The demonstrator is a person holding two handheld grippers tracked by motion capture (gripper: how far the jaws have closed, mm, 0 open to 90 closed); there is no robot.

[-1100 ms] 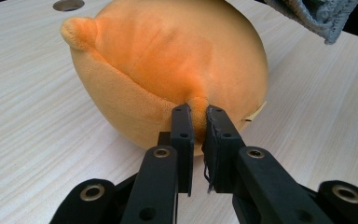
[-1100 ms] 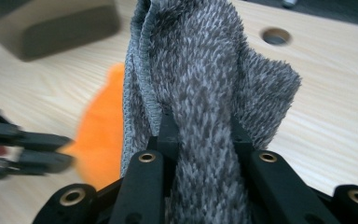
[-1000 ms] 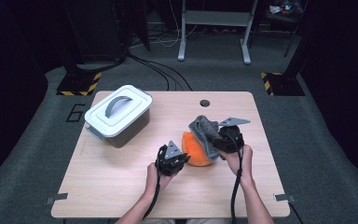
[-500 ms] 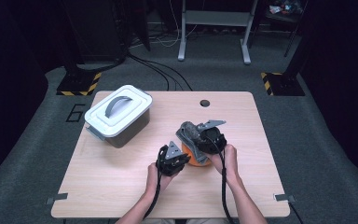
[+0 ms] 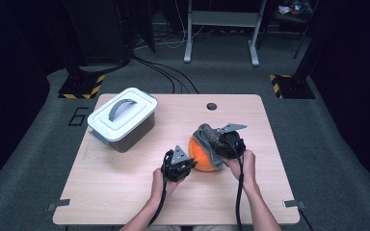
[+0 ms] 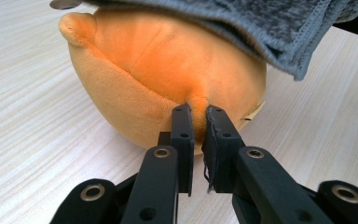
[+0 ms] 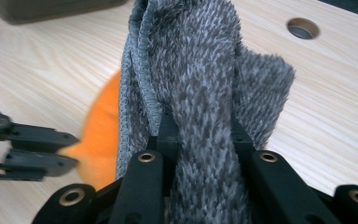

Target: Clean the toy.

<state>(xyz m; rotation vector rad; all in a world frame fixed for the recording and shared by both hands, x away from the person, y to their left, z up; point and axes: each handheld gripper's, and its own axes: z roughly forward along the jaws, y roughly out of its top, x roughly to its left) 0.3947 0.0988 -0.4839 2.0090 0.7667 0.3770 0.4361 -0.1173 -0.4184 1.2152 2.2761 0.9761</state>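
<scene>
A round orange plush toy [image 5: 201, 156] lies on the wooden table [image 5: 120, 192], right of the middle. My left gripper [image 5: 189, 161] is shut on a small fold of the orange plush [image 6: 158, 70], its jaw tips [image 6: 198, 114] pinching the fabric low on the near side. A grey fleecy cloth [image 5: 209, 137] is draped over the toy's top and right side. My right gripper [image 5: 220, 144] is shut on that cloth [image 7: 200, 70], which bulges up between its jaws [image 7: 200, 126]. In the right gripper view the orange plush [image 7: 102, 126] and left gripper [image 7: 70, 149] show at left.
A grey storage bin with a white lid and grey handle [image 5: 123, 120] stands at the table's back left. A round cable hole [image 5: 211, 106] sits near the far edge. Bare wood lies in front of the bin and along the near edge.
The right gripper carried the grey cloth leftward over the plush, then back to the right and a little lower. The left gripper kept its pinch and stayed put.
</scene>
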